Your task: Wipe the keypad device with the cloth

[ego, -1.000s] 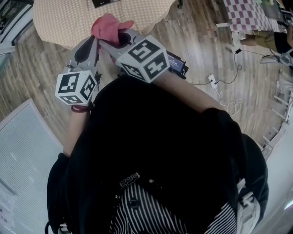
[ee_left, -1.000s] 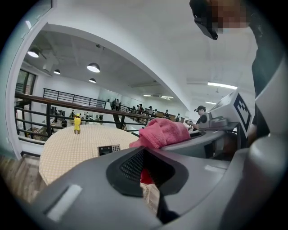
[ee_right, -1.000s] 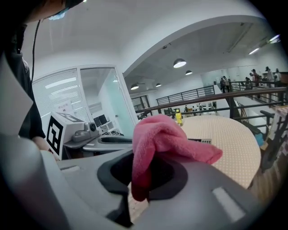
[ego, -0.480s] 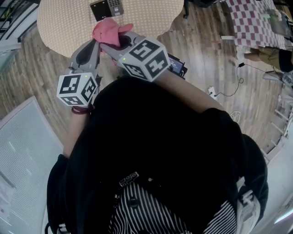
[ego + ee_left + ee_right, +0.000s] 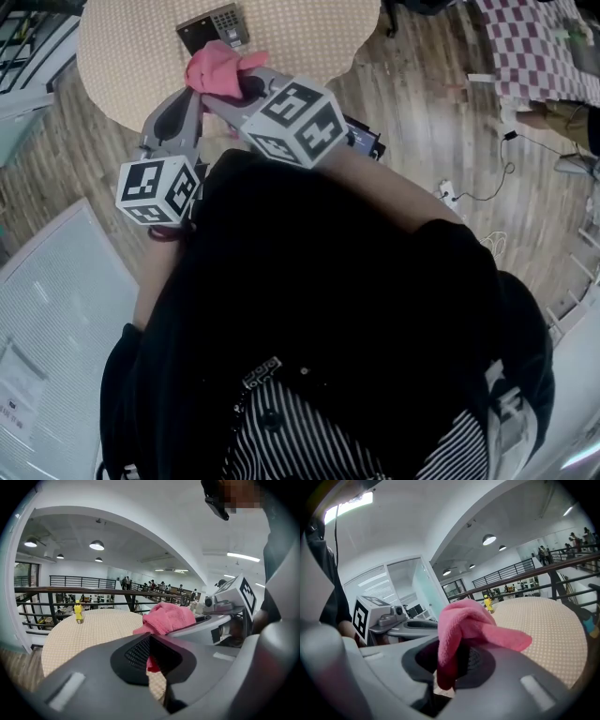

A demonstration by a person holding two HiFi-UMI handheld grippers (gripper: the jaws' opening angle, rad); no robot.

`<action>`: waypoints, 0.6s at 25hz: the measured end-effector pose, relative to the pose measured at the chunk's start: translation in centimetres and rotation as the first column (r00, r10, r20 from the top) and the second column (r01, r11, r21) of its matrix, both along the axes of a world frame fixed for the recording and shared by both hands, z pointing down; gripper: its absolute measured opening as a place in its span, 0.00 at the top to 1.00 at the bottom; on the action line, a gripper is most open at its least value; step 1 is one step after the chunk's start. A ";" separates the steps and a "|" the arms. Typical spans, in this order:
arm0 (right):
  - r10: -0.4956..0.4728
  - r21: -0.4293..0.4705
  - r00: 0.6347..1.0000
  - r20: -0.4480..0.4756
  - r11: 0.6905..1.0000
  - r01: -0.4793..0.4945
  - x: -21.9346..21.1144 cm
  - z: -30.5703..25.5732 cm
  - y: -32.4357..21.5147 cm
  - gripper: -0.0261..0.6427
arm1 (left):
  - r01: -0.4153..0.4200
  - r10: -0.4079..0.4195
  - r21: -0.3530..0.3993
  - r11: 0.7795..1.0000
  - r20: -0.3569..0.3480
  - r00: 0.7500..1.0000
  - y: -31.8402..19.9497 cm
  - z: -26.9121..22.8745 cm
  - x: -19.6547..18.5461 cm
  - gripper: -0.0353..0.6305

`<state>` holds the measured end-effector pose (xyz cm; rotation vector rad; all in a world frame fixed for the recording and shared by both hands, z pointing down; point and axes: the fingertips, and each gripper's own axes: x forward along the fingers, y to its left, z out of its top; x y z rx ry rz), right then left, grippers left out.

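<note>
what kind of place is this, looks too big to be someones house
Probably an upper level of a large open public or office hall. A long railing runs past the table, pendant ceiling lamps hang overhead, and groups of people stand far off.

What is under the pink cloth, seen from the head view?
The right gripper is under it, its jaws shut on the cloth. The jaw tips are covered. Beyond, the keypad device lies on the table, and the cloth hides its near edge.
</note>
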<state>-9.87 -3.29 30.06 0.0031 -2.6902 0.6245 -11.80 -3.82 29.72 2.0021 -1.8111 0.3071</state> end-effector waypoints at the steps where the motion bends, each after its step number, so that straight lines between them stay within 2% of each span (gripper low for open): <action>1: -0.004 -0.003 1.000 0.000 1.000 0.004 -0.2 0.1 -0.1 0.87 | 0.002 -0.002 -0.002 1.000 0.002 1.000 -0.1 0.1 -0.2 0.94; 9: -0.046 -0.021 0.998 -0.039 0.999 0.045 -1.6 1.1 0.0 0.87 | 0.031 -0.031 -0.018 0.999 -0.031 0.999 0.1 1.2 -1.6 0.94; 15: -0.010 -0.010 0.998 -0.057 1.000 0.009 -2.8 1.3 -2.3 0.87 | -0.007 0.007 -0.002 1.000 -0.045 0.999 -2.3 1.4 -2.8 0.94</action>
